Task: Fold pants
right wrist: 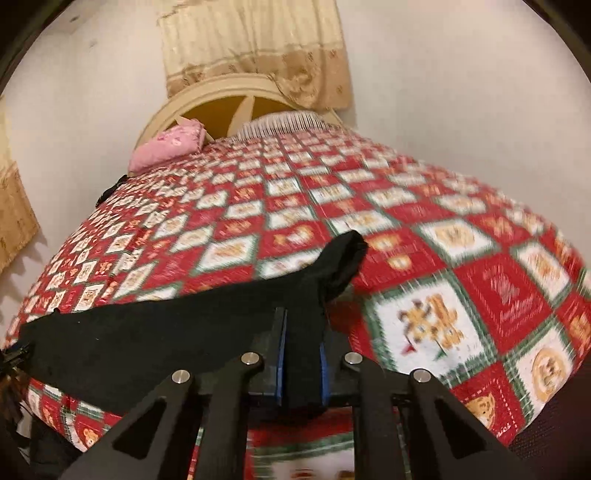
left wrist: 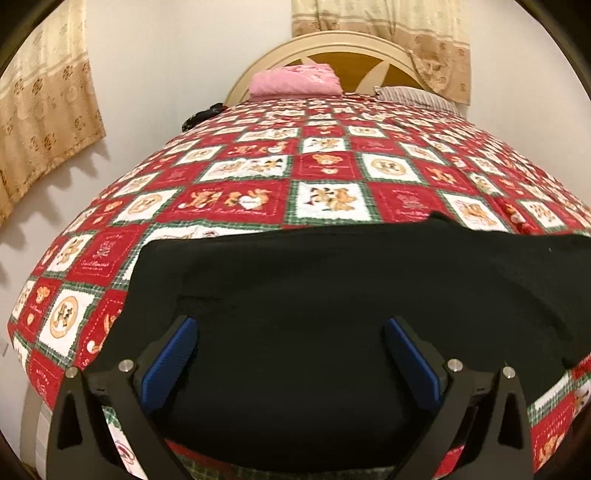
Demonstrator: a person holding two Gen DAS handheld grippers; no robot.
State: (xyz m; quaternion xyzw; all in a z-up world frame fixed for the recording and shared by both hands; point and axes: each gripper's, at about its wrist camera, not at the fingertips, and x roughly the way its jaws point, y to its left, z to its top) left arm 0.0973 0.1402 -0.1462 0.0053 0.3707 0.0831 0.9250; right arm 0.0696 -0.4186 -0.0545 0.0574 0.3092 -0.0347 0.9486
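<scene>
The black pants (left wrist: pixel 295 295) lie on the bed quilt (left wrist: pixel 332 166), a red and white one with little bears in squares. They lie near the foot edge of the quilt, far from the headboard (left wrist: pixel 332 48). In the left wrist view they are spread flat and wide across that near part of the quilt.

The left gripper (left wrist: pixel 290 332) hangs just over the pants. Its two blue pads (left wrist: pixel 173 354) stand far apart, so the claw is wide and holds nothing. I cannot tell if the fingertips touch the cloth or only hang above it.

The right gripper (right wrist: pixel 302 347) is pinched tight on a strip of the pants (right wrist: pixel 184 332). The cloth runs between its blue pads (right wrist: pixel 281 354). Past the claw, one end of the pants sticks up and curls over above the quilt (right wrist: pixel 480 288). The rest of the pants stretches away from this gripper along the foot edge of the quilt. This view is blurry.

By the headboard (right wrist: pixel 221 92) sits a pink pillow (left wrist: pixel 295 79), with a striped pillow (left wrist: pixel 417 95) next to it. A tan curtain (left wrist: pixel 388 26) hangs on the wall above the headboard.
</scene>
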